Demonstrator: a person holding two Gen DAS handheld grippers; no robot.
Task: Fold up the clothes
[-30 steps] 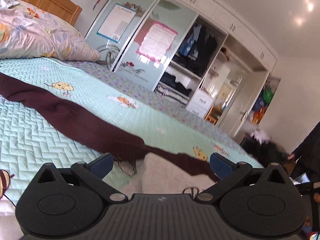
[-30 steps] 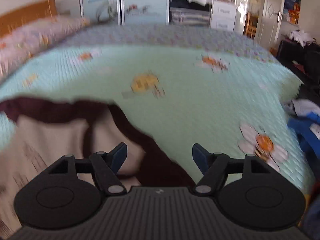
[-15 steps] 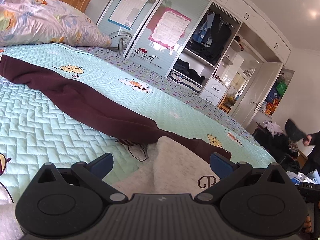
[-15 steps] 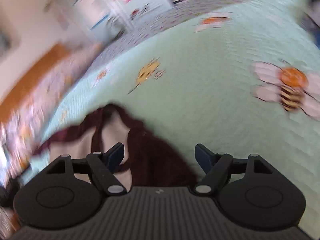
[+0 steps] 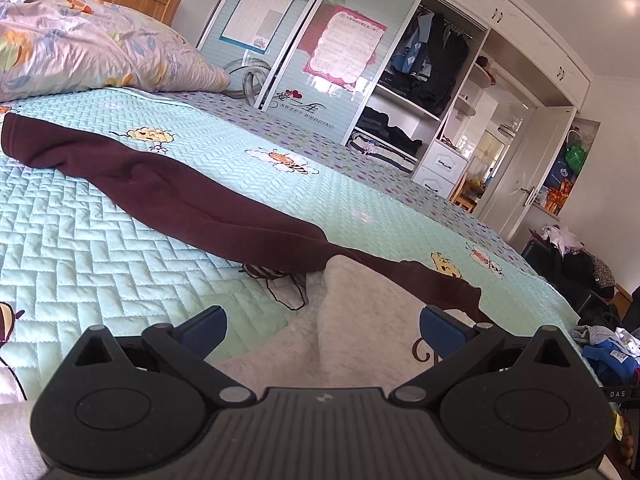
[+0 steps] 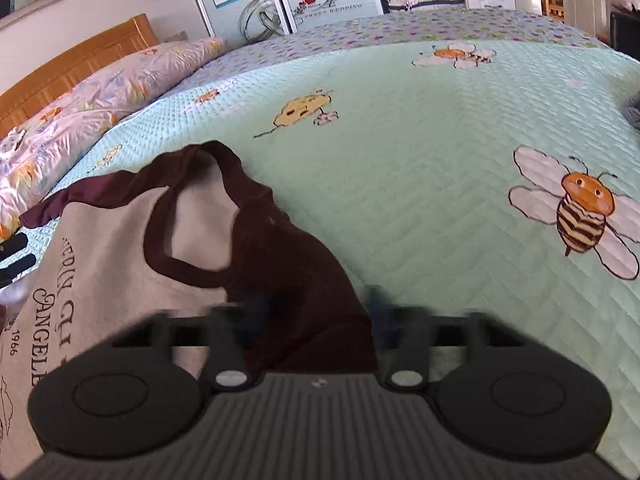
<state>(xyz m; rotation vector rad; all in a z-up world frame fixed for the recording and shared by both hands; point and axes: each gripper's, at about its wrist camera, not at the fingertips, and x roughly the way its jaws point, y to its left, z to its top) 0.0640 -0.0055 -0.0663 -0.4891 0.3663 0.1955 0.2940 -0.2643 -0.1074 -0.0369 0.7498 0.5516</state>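
left hand-held gripper [image 5: 322,322] wide open, empty | right hand-held gripper [image 6: 316,306] blurred, half-closed around maroon sleeve [image 6: 296,280], grip unclear | sweatshirt [image 6: 112,248] spread on bed [image 6: 400,168], unfolded

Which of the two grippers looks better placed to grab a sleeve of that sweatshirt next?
Probably the right gripper. The sweatshirt's dark maroon sleeve lies directly between its blurred fingers. The left gripper sits open over the grey body, with its long sleeve stretching away across the bed.
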